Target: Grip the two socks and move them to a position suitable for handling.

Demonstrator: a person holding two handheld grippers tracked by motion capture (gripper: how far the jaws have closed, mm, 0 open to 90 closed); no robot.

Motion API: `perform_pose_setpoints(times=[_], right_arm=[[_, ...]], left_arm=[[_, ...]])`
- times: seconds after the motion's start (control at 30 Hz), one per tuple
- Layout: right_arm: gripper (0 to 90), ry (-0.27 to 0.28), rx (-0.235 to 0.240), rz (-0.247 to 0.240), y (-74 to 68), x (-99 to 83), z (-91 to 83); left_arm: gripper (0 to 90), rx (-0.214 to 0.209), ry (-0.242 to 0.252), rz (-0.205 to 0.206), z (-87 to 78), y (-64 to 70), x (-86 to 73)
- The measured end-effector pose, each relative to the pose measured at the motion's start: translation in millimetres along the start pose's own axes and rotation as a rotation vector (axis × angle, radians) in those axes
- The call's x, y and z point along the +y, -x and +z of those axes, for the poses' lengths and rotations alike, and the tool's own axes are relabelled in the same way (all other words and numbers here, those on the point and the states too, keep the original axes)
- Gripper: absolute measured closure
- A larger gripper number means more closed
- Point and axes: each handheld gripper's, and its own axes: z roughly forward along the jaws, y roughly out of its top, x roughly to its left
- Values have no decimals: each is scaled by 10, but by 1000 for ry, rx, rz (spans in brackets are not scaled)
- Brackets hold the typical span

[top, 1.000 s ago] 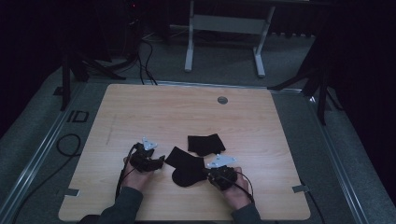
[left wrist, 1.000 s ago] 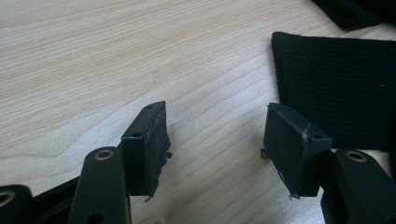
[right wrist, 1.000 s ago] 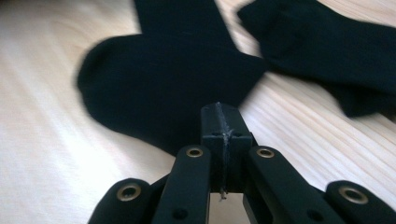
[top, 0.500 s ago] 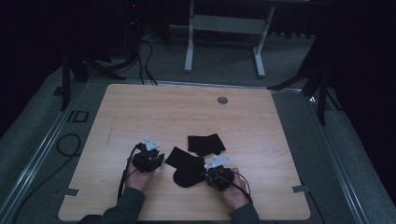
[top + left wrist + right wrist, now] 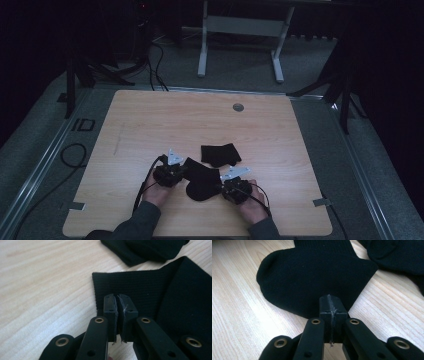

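A black sock (image 5: pixel 202 181) lies flat on the wooden table (image 5: pixel 200 120), between my two grippers. My left gripper (image 5: pixel 183 170) is shut, and its tips rest over the ribbed cuff (image 5: pixel 140 287) near the cuff's edge. No cloth shows between the left gripper (image 5: pixel 117 296) pads. My right gripper (image 5: pixel 221 186) is shut too. The right gripper (image 5: pixel 332 298) has its tips at the rim of the sock (image 5: pixel 312 275), on the heel side. A second black sock (image 5: pixel 220 154) lies folded just beyond the first.
The second sock (image 5: pixel 147 248) lies close behind the cuff and also beyond the flat sock (image 5: pixel 397 255). A round grommet (image 5: pixel 238 107) sits near the table's far edge. A desk frame (image 5: pixel 240 30) stands on the floor behind.
My left gripper has slid to the right, up to the sock's cuff. The right gripper and both socks have hardly moved.
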Motion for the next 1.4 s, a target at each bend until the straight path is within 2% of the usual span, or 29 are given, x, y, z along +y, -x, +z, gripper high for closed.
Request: perform_pose_setpoints(times=[0.1,0.23,0.43,0.5,0.57,0.67,0.73,0.8,0.97,1.03,1.1,1.23,1.3,1.4], right_arm=[[894,-1,1,9,31,-12,-14],[894,8,11,45,89,-35,-26],[895,17,-7,97,187,-66,-53],[895,16,-29,113,210,-72,-65],[891,13,-71,108,216,-72,-74],[864,11,-109,106,213,-70,-83],[841,5,-153,91,181,-57,-99],[841,19,-171,70,116,-27,-132],[834,67,-110,-54,-204,106,-187],[821,68,-72,-114,-341,144,-159],[799,61,-28,-153,-441,159,-100],[730,41,19,-176,-517,143,24],[668,38,41,-170,-527,139,62],[646,21,43,-155,-521,134,108]], left_arm=[[841,-14,-5,-6,-2,-5,-5],[826,-9,-5,-1,-6,11,-15],[859,-27,-15,12,-27,61,-34],[863,-34,-14,12,-29,72,-40],[866,-43,-14,14,-30,86,-46],[869,-41,-13,23,-27,111,-48],[871,-40,-12,24,-26,114,-49],[871,-44,-11,22,-25,108,-49],[869,-41,-10,25,-24,113,-52],[864,-43,-10,18,-24,111,-51],[862,-45,-8,13,-23,108,-53],[859,-46,-7,11,-20,109,-53],[858,-47,-6,9,-17,109,-51],[855,-45,-6,12,-16,111,-50]])
